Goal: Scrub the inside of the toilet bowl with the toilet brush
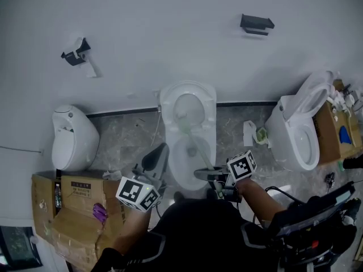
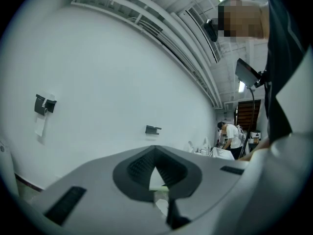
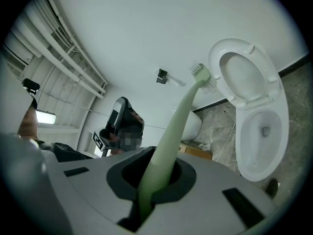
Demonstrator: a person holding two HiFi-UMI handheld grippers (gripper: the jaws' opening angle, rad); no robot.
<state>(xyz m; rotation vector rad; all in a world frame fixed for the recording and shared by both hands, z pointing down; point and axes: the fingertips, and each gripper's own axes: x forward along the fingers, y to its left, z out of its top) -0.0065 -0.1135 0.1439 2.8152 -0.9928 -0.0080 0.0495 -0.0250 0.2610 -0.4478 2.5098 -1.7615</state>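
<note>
A white toilet [image 1: 170,152] stands against the wall with its seat and lid [image 1: 188,107] raised. My right gripper [image 1: 207,175] is shut on the pale green handle [image 3: 176,126] of the toilet brush. The handle runs up over the bowl [image 1: 180,166], and the brush head [image 1: 184,122] is near the bowl's back rim, in front of the raised seat. In the right gripper view the brush head [image 3: 200,73] shows beside the raised seat [image 3: 244,72], above the bowl [image 3: 259,136]. My left gripper [image 1: 156,158] is raised left of the bowl, jaws shut and empty [image 2: 156,173], facing the wall.
A white urinal-like fixture [image 1: 74,137] and a cardboard box [image 1: 68,208] are on the left. A second toilet [image 1: 300,132] and another box [image 1: 337,132] stand at the right. Dark brackets [image 1: 256,23] are fixed to the wall. A person [image 2: 230,133] stands far off.
</note>
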